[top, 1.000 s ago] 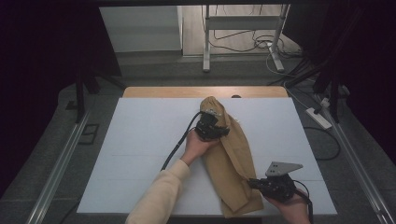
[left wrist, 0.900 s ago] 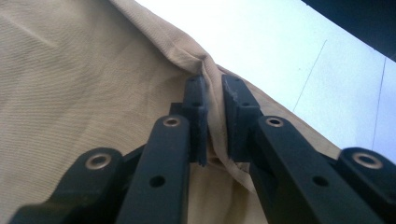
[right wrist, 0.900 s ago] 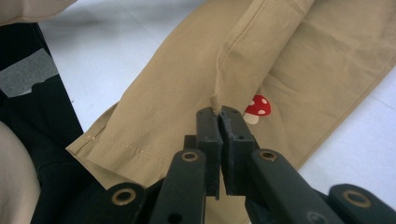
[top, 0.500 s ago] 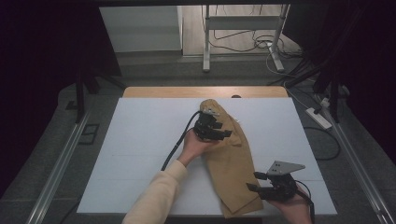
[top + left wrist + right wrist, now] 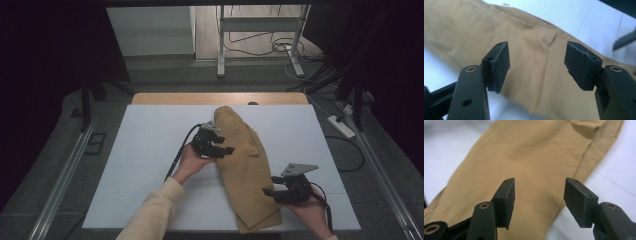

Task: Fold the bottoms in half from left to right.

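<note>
A tan folded garment (image 5: 245, 165) lies lengthwise on the white board (image 5: 150, 150). My left gripper (image 5: 227, 146) hovers at the garment's upper left edge, pointing right over it. Its jaws have just been opening and stand apart with nothing between them. In the left gripper view the cloth (image 5: 531, 37) lies flat beyond the open gripper (image 5: 536, 65). My right gripper (image 5: 267, 194) sits at the garment's lower right edge, pointing left. Its jaws have just been opening too. The right gripper view looks past the open gripper (image 5: 539, 200) onto loose cloth (image 5: 536, 152).
The board rests on a wooden table (image 5: 175, 98). Metal rails (image 5: 60, 185) run along both sides. A power strip (image 5: 341, 125) and cables lie on the floor to the right. A metal stand (image 5: 220, 50) is beyond the table.
Both grippers went from shut on the cloth to open. The left one drew back toward the garment's left edge; the right one eased off its right edge. The garment now lies flat.
</note>
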A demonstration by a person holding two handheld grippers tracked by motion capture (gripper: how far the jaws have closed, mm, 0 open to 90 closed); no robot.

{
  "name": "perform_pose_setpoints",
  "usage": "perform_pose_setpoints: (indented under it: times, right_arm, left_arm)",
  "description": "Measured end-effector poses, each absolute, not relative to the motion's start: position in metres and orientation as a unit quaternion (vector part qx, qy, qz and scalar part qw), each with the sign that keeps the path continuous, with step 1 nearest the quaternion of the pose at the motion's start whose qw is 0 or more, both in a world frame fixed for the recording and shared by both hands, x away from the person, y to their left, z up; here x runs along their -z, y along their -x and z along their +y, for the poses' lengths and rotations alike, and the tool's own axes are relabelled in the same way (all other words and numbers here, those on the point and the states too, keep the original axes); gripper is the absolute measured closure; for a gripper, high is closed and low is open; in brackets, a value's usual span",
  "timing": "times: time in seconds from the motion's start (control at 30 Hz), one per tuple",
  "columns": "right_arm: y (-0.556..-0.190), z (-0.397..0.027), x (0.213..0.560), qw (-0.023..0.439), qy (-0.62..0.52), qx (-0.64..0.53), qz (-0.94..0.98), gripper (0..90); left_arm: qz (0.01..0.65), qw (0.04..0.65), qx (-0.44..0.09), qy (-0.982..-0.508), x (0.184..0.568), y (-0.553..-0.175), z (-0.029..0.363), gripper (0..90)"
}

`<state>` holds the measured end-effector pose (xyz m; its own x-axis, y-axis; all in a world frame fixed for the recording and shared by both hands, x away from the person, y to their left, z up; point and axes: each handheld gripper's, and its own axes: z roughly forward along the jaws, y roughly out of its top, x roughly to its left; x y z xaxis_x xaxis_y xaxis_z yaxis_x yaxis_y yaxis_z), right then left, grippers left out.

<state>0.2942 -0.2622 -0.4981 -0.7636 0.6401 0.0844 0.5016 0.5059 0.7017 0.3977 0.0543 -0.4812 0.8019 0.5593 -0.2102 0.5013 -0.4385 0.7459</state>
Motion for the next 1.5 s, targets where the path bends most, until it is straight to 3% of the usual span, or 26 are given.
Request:
perform_pose_setpoints:
  times: [1.13,1.5]
  right_arm:
    - [-0.352,-0.241,0.504,0.11,-0.341,-0.366,0.859,43.0]
    - [-0.375,-0.23,0.504,0.127,-0.342,-0.361,0.858,43.2]
  left_arm:
    - [0.348,0.415,-0.046,-0.839,0.5,-0.342,0.125,33.3]
    - [0.351,0.411,-0.038,-0.841,0.506,-0.34,0.132,32.7]
